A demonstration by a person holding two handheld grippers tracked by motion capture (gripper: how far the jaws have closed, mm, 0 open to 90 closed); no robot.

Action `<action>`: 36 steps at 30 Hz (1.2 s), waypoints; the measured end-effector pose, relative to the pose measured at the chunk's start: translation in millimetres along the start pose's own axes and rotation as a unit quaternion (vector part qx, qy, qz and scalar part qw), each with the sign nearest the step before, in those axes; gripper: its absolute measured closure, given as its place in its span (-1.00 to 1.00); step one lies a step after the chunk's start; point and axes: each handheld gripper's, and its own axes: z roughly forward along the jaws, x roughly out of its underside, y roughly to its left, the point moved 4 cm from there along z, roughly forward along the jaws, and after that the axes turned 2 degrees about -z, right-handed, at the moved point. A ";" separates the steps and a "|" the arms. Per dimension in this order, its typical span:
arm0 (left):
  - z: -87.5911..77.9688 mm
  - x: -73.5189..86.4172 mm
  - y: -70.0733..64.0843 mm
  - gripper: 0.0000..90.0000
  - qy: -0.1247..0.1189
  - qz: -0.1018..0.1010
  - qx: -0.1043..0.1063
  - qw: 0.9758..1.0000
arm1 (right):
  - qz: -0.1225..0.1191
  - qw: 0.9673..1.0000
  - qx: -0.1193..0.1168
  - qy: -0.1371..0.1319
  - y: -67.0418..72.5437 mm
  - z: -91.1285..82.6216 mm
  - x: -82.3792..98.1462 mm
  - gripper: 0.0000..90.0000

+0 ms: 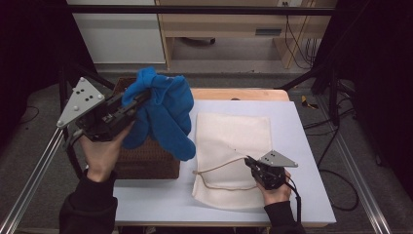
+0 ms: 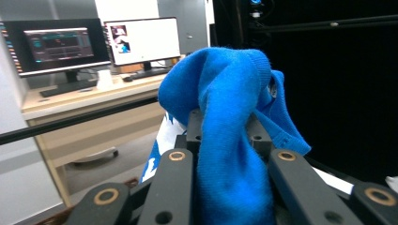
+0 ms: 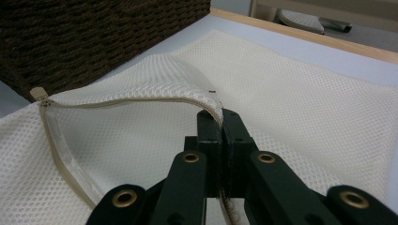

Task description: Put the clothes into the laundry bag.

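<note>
The blue garment hangs bunched above the woven basket, clenched between the jaws of the left gripper, which sits raised over the basket's left rim. Just right of the basket, the white mesh laundry bag lies flat on the table; the right gripper pinches its zipper edge, lifting the opening.

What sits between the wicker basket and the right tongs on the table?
The white mesh laundry bag, its zippered edge pinched up by the right tongs; the wicker basket lies just beyond its open mouth, as the high view shows.
</note>
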 end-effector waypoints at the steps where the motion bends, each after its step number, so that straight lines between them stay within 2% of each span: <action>1: 1.4 -0.2 -8.3 0.70 0.004 0.000 0.010 1.000 | 0.000 1.000 0.000 0.000 -0.1 0.1 -0.1 0.95; 10: 5.2 -0.7 -50.7 0.70 0.010 0.005 0.053 0.999 | 0.000 1.000 0.001 0.002 -0.9 1.4 0.1 0.95; 18: 7.6 -1.6 -80.4 0.70 0.010 -0.004 0.089 0.996 | 0.003 1.000 0.003 0.003 -1.9 2.4 0.3 0.95; 23: 6.7 2.7 -99.5 0.70 0.017 0.004 0.109 0.994 | 0.002 1.000 0.005 0.002 -3.9 2.8 0.3 0.95; 25: 6.4 7.9 -107.3 0.70 0.017 0.003 0.120 0.993 | 0.001 1.000 0.006 0.001 -4.0 2.9 0.2 0.95; 31: 11.4 36.0 -128.2 0.70 0.039 -0.004 0.145 0.989 | 0.005 1.000 0.004 0.002 -4.6 3.6 0.1 0.96; 36: 21.5 75.8 -153.2 0.69 0.071 -0.005 0.162 0.984 | 0.005 1.000 0.001 0.001 -5.4 3.3 0.0 0.95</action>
